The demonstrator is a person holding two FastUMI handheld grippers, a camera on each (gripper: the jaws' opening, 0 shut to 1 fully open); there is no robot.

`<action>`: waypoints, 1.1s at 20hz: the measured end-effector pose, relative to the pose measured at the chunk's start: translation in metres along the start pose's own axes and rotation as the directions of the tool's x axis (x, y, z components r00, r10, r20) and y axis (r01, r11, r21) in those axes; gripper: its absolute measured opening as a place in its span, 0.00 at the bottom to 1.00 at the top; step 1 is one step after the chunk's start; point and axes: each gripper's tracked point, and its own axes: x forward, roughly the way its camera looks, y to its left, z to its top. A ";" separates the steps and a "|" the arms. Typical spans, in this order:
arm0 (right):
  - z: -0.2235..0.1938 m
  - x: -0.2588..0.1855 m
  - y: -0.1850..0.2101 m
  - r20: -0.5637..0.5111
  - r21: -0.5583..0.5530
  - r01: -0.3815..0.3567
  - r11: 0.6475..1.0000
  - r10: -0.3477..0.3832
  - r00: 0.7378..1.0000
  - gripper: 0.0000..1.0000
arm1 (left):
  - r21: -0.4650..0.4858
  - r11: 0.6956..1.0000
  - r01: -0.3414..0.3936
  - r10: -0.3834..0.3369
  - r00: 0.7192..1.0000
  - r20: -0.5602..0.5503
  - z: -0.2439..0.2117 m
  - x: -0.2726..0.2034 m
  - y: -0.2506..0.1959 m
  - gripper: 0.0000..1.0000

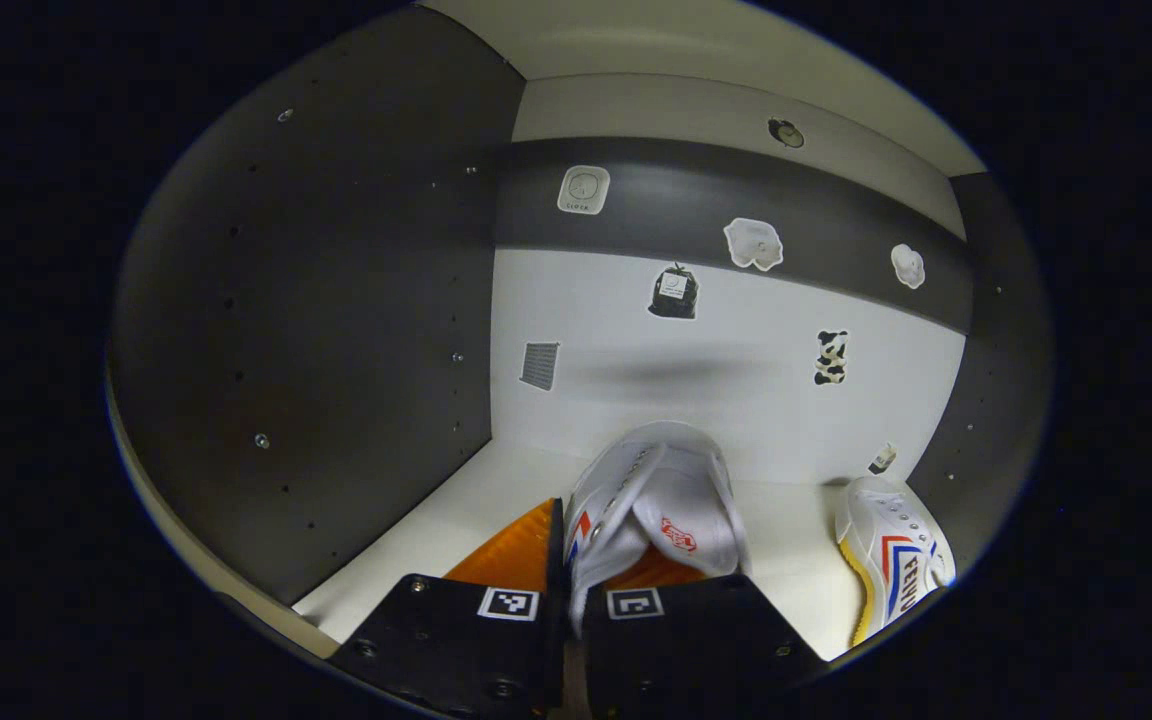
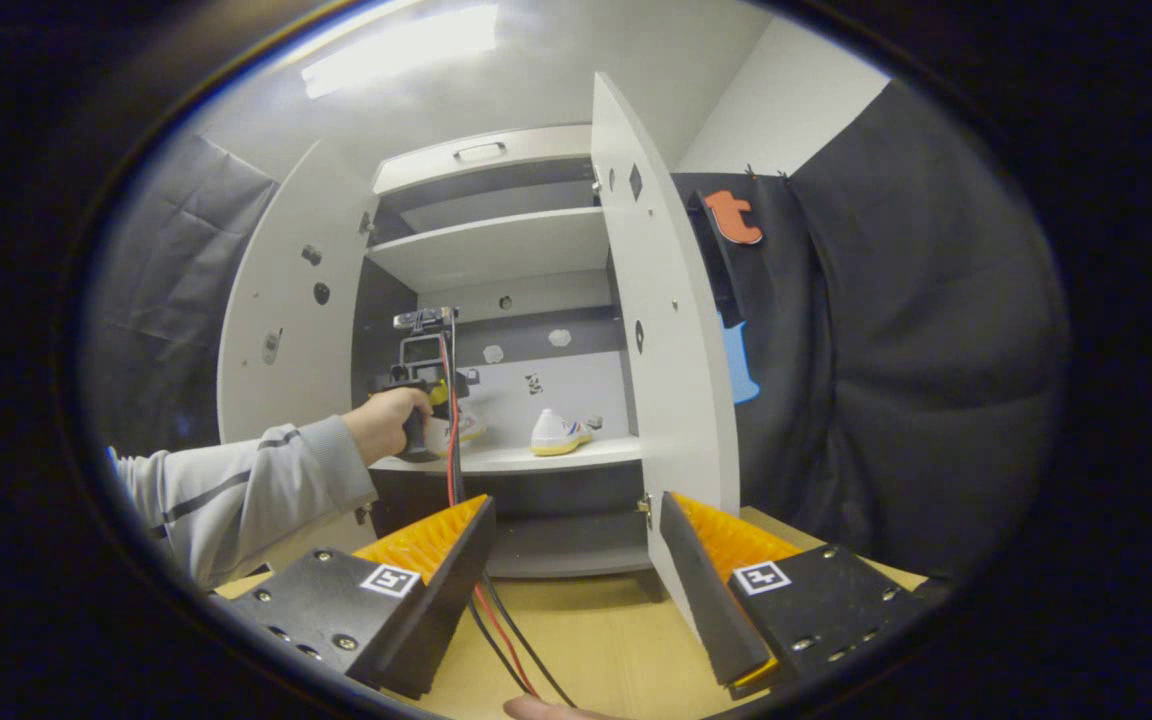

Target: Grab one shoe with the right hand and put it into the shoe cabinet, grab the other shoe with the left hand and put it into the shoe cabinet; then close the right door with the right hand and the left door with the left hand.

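**Second shoe inside cabinet, both doors open**

The shoe cabinet (image 2: pixel 496 250) is seen in the right gripper view with its left door (image 2: pixel 281 320) and right door (image 2: pixel 671 330) both swung wide. White shelves and dark side walls are noted; the back wall carries a scatter of small stickers (image 1: pixel 754 243) (too small to identify).

On the lower shelf (image 1: pixel 796 560) one white shoe (image 1: pixel 894 560) with red and blue stripes and a yellow sole edge is set down near the right-hand wall, on its sole. The same shoe (image 2: pixel 558 435) is seen from outside, resting toward the right end of the shelf.

A second white shoe (image 1: pixel 658 500) is held by the left claw (image 1: pixel 573 600), the fingers closed narrowly on the edge of its opening, toe pointing toward the back wall. Whether it touches the shelf cannot be told. From outside, a hand (image 2: pixel 391 415) in a grey sleeve is seen holding that claw inside the cabinet.

The right claw (image 2: pixel 576 590) is held wide apart, nothing between its fingers, outside the cabinet above the wooden floor (image 2: pixel 596 640). Red and black cables (image 2: pixel 506 630) are seen trailing between the fingers.
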 end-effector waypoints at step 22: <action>0.017 -0.031 0.018 0.001 -0.070 0.037 0.997 -0.037 0.999 0.98 | 0.130 0.985 0.115 -0.126 0.989 0.080 0.036 -0.128 0.019 0.96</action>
